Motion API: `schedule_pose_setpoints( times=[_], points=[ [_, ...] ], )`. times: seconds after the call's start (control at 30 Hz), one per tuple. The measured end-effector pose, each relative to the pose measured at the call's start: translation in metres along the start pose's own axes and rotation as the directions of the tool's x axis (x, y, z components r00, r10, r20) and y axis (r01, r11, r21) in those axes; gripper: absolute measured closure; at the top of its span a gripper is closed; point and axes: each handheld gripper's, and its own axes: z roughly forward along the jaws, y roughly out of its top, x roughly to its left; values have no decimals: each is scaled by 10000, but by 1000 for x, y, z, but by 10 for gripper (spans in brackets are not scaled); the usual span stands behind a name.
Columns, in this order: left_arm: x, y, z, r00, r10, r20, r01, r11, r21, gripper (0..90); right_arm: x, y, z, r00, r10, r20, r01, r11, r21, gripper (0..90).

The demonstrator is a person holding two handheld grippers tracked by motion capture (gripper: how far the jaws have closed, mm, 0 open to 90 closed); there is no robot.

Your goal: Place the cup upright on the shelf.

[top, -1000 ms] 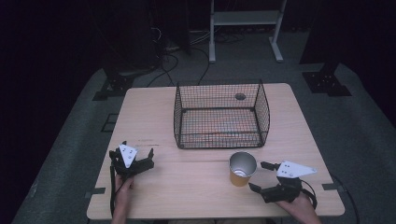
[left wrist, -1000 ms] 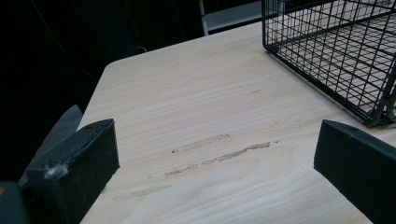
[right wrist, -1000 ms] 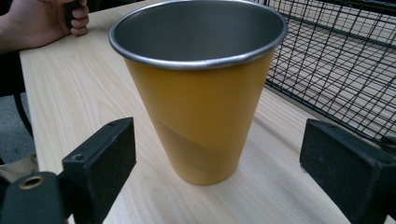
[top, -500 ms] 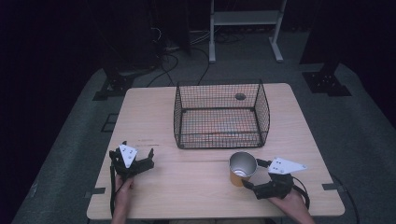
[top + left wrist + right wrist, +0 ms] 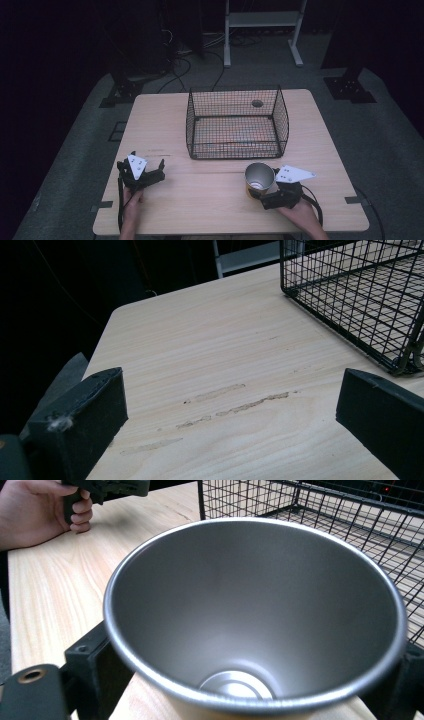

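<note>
The right tongs sat at the near right part of the desk, their two black jaws set on either side of a metal cup — one jaw against its left wall, the other against its right, as the right gripper view showed. The cup stood upright on the wood with its open mouth up, its inside bare and grey, a round flat bottom visible deep within. It stood just in front of the wire basket, near that basket's front right corner but apart from it. The person's right hand held the tool from the near edge of the desk.

The left tongs rested at the near left of the desk, well apart from the cup, with the person's left hand behind them. Their jaws stood wide — bare wood lay between them in the left gripper view, marked by a few pale scuffs. The basket's corner stood off to the right beyond them. The basket was black, open at the top, and sat in the middle of the desk toward its far side.
</note>
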Motion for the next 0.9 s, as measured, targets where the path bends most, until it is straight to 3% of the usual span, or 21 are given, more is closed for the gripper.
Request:
schedule_pose_setpoints(
  times=[0.13,0.47,0.67,0.9],
  points=[
    [0,0,0,10000,39,10,-39,10000,6,0,0,3,1,10000,30,14,-30,10000,-57,98],
    [0,0,0,10000,47,5,-47,10000,12,0,-5,15,-7,9983,376,-445,-390,9988,-300,121],
    [0,0,0,10000,12,-11,-12,10000,27,0,-12,33,-16,9970,415,-657,-450,9976,-520,121],
    [0,0,0,10000,31,-8,-31,10000,35,0,-22,69,-27,9969,291,-728,-343,9969,-715,120]
  ],
)
